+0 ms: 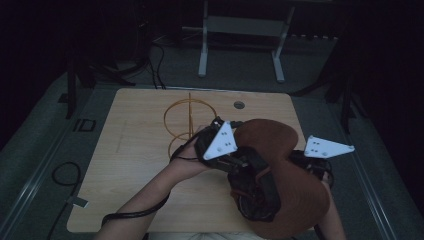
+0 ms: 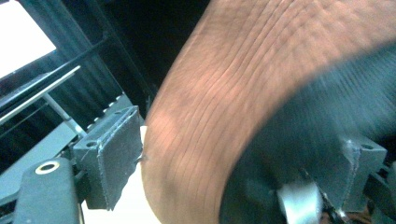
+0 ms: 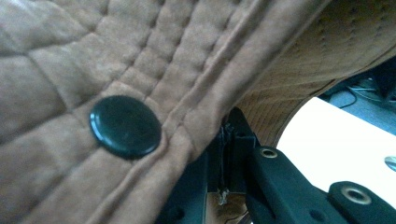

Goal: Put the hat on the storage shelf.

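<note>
Brown hat cut off by bottom edge in high view, w/ table partly under it. Right gripper mostly behind hat; its jaws buried in quilted fabric in right gripper view. Hat blurred in left gripper view.

Brown jacket crowds near right table; wire stand blocks centre; left side open
</note>
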A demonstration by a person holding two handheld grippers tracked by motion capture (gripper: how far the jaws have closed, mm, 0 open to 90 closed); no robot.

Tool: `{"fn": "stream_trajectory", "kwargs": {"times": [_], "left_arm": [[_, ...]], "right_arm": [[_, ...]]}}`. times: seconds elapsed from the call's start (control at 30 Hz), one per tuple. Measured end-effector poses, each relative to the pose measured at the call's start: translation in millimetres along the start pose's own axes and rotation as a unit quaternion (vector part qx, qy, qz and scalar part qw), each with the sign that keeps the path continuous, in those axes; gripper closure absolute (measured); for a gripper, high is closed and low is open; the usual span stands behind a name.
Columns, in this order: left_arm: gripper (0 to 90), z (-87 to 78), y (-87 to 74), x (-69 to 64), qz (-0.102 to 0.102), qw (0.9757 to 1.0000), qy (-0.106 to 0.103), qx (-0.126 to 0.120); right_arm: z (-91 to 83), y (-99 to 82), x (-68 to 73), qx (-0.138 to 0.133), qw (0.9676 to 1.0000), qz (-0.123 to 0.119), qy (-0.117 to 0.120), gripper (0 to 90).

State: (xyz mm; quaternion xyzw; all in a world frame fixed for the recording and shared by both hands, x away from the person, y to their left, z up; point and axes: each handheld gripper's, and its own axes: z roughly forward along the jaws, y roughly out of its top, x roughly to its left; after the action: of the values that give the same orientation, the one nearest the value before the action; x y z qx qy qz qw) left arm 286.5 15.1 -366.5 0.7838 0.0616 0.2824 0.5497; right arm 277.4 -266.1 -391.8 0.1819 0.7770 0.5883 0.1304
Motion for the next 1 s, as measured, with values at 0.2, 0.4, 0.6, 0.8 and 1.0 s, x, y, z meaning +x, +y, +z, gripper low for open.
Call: {"fn": "stream_trajectory", "kwargs": {"times": [0.2,0.4,0.6,0.8,1.0], "left_arm": [[17.3,-13.2,-8.4,7.9,-0.02,0.9998,0.007,0.001],[17.3,-33.8,-29.1,11.0,-0.059,0.998,0.022,-0.01],[14.8,-49.6,-46.5,13.2,-0.092,0.9952,0.03,-0.011],[12.0,-68.8,-69.1,8.1,-0.11,0.9918,0.063,-0.014],[10.2,-85.9,-98.4,1.4,-0.134,0.9869,0.089,-0.015]], "right_arm": [[-11.3,4.9,-4.5,-0.018,0.9996,0.005,-0.022,87.7],[-17.9,9.2,-19.1,-0.049,0.9973,0.019,-0.052,87.6],[-13.2,12.0,-34.4,-0.051,0.9954,0.027,-0.077,87.6],[-1.1,17.9,-51.7,-0.054,0.9925,0.031,-0.105,87.6],[16.6,30.8,-70.0,-0.054,0.9901,0.032,-0.126,87.6]]}}
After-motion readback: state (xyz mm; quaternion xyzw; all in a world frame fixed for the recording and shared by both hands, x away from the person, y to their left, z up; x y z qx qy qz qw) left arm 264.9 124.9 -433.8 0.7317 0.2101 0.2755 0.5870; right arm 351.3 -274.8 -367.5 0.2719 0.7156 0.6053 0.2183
